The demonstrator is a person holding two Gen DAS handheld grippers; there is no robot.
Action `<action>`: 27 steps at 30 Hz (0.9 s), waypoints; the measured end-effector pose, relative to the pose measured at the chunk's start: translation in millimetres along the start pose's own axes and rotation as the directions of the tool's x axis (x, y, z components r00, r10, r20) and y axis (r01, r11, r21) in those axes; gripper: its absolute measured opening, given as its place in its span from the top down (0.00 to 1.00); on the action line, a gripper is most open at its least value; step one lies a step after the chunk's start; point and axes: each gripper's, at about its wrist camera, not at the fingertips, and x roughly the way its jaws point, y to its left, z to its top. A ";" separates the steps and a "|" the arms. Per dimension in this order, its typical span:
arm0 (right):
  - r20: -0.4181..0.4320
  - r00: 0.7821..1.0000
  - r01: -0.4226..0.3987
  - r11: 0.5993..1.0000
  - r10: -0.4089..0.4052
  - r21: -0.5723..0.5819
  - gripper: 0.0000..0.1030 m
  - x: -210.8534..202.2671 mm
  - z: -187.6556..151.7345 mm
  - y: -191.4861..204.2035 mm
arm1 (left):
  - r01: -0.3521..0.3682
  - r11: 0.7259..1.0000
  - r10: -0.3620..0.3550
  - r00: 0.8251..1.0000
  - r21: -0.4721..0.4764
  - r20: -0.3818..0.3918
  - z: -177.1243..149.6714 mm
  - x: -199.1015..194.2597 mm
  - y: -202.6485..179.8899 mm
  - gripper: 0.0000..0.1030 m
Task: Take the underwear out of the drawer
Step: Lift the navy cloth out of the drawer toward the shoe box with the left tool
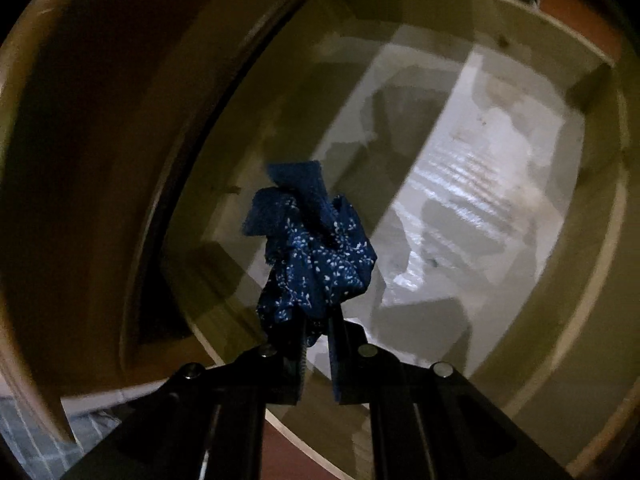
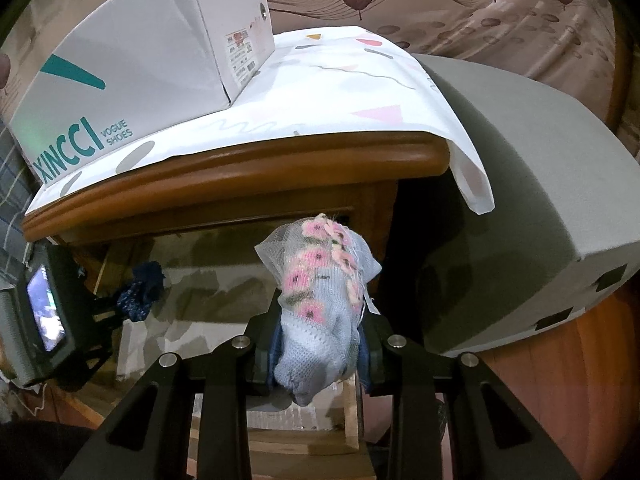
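Left wrist view looks down into the open drawer, whose pale lined floor fills the frame from center toward 3 o'clock. At 6 o'clock the left gripper has its jaws pressed together on a bunched blue cloth with white specks, which sticks up from the fingertips and hangs clear of the drawer floor. Right wrist view shows the right gripper at 6 o'clock, jaws clamped on a pale blue knit garment with pink flowers and a net trim. Behind it stands the wooden cabinet, a white cloth on top and a shoebox at 11 o'clock. At 9 o'clock the left gripper with its blue cloth is over the drawer
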 end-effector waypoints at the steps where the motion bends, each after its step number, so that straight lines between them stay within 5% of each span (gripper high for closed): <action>1: -0.001 1.000 0.001 1.000 -0.001 -0.002 0.74 0.6 0.3 0.4 | 0.008 1.000 -0.007 1.000 -0.016 0.005 -0.6 -2.4 3.1 0.91; 14: 0.002 1.000 0.013 0.999 -0.013 -0.030 0.74 0.7 -2.3 4.4 | 0.087 0.944 -0.055 0.992 -0.318 0.110 -33.6 -78.7 -0.3 0.91; 23: 0.007 1.000 0.018 0.999 -0.018 -0.044 0.74 0.4 -3.4 4.9 | 0.086 0.868 -0.013 0.988 -0.488 0.152 -26.8 -66.2 -5.1 0.91; 27: 0.007 1.000 0.017 0.999 -0.017 -0.044 0.74 -0.9 -3.8 5.3 | 0.093 0.809 -0.001 0.988 -0.580 0.158 -35.1 -83.1 4.3 0.91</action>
